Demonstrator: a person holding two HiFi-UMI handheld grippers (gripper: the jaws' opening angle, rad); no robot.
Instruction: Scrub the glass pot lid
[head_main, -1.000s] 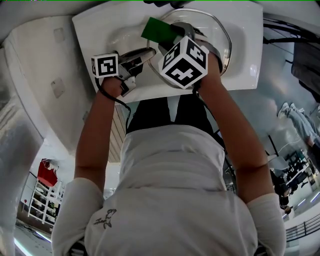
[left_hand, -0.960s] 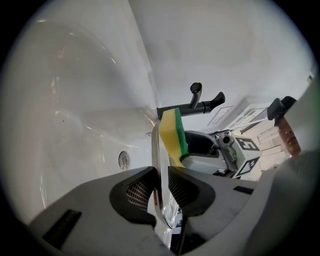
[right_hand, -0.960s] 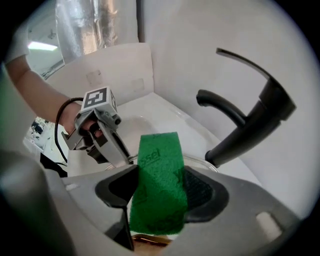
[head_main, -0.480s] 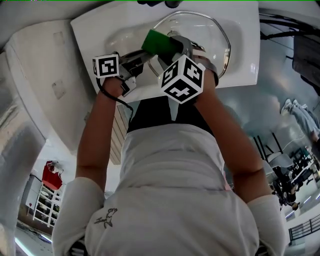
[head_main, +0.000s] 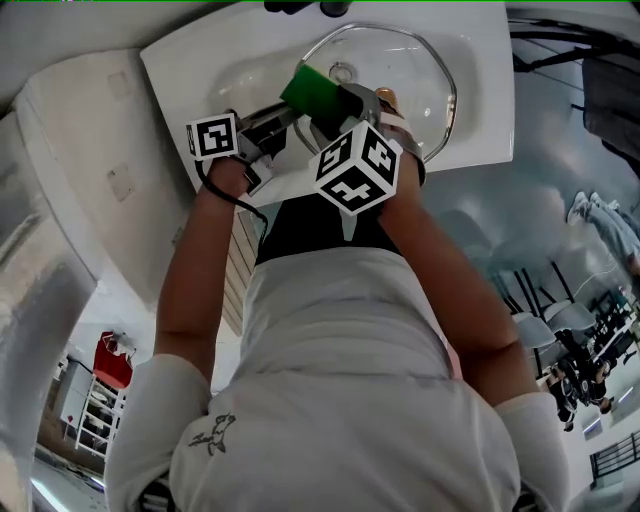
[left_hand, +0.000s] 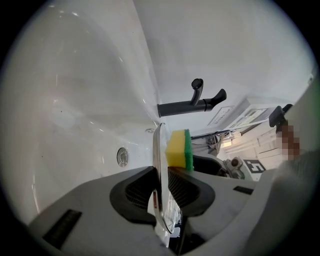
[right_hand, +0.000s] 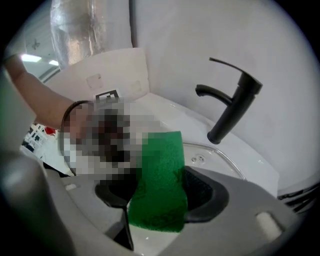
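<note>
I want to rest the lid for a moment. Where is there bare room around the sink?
The sink rim right of the lid is bare; so is its far-left corner. Mid-basin is crowded: the left gripper holds the lid, the right gripper the sponge.

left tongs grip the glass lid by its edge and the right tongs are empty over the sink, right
Not empty: the right gripper view shows the right tongs shut on a green sponge. The left tongs do grip the glass lid by its edge, over the sink.
</note>
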